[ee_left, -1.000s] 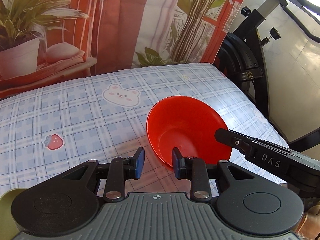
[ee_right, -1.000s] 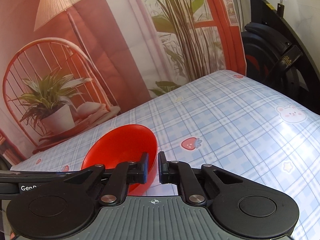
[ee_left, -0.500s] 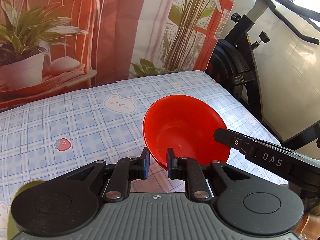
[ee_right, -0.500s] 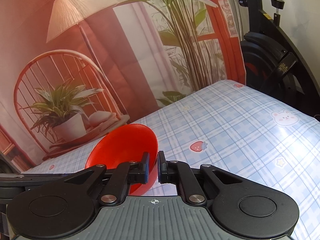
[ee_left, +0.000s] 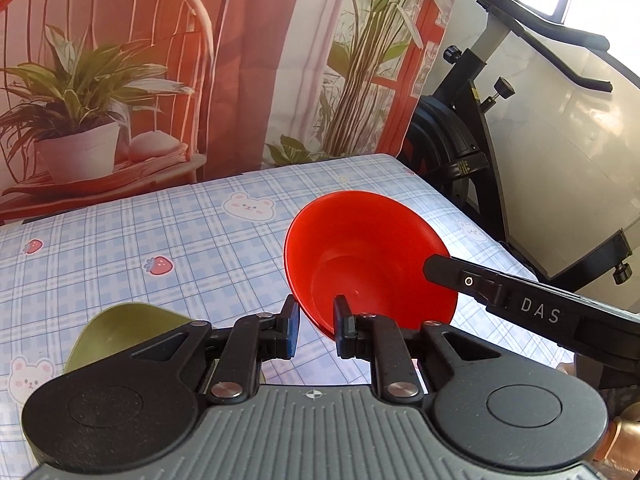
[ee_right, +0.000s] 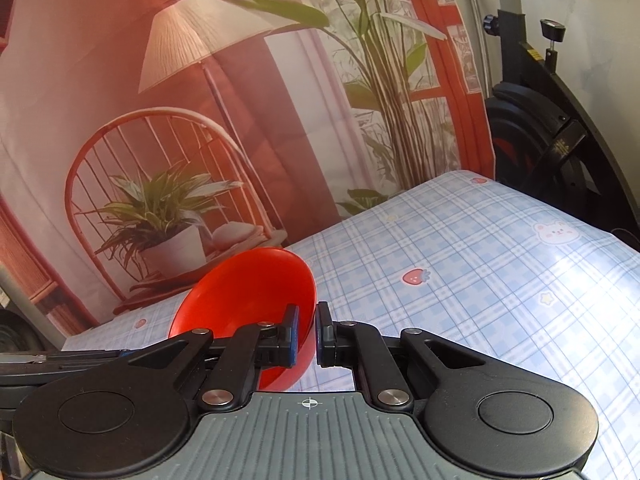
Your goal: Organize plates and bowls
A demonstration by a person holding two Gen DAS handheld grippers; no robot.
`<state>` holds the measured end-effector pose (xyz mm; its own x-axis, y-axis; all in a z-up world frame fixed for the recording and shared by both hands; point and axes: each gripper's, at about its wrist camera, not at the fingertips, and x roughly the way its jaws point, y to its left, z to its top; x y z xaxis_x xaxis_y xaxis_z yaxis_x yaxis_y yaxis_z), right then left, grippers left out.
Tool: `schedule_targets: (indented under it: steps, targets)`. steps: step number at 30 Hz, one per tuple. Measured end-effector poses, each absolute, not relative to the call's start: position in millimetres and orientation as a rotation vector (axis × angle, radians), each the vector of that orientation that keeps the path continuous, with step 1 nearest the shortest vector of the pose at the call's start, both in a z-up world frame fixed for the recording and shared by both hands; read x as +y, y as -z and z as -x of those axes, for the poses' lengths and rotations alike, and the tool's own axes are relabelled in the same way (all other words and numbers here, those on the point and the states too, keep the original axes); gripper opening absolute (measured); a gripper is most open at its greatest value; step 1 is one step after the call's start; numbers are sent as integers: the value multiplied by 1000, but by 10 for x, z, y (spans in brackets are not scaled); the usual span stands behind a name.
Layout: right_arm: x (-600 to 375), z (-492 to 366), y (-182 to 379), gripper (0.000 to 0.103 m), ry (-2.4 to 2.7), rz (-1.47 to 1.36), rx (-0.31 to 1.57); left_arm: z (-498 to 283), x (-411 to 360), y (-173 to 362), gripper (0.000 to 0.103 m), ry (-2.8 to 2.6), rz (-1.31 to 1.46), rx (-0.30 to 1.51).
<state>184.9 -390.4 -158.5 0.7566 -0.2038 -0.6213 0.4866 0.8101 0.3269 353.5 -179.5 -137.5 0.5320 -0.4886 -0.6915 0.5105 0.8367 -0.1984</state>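
the bowl (ee_left: pixel 368 256) is a plain glossy red all over, and the second bowl (ee_left: pixel 120 332) at the lower left of the left wrist view is a flat olive green. the tablecloth (ee_left: pixel 160 232) is a pale blue and white plaid printed with white bear faces, red strawberries with green tops and small yellow stars. the left gripper (ee_left: pixel 314 330) and right gripper (ee_right: pixel 306 334) are black with blue pads and a ribbed grey body, the backdrop (ee_right: pixel 280 80) is orange-red and white with printed green plants, and the exercise bike (ee_left: pixel 460 140) is black.
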Motion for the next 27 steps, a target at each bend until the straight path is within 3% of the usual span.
schedule_targets:
  steps: [27]
  targets:
    - [-3233, -1125, 1585, 11, 371, -509, 757, -2806, -1377, 1537, 19, 687, -64, 854]
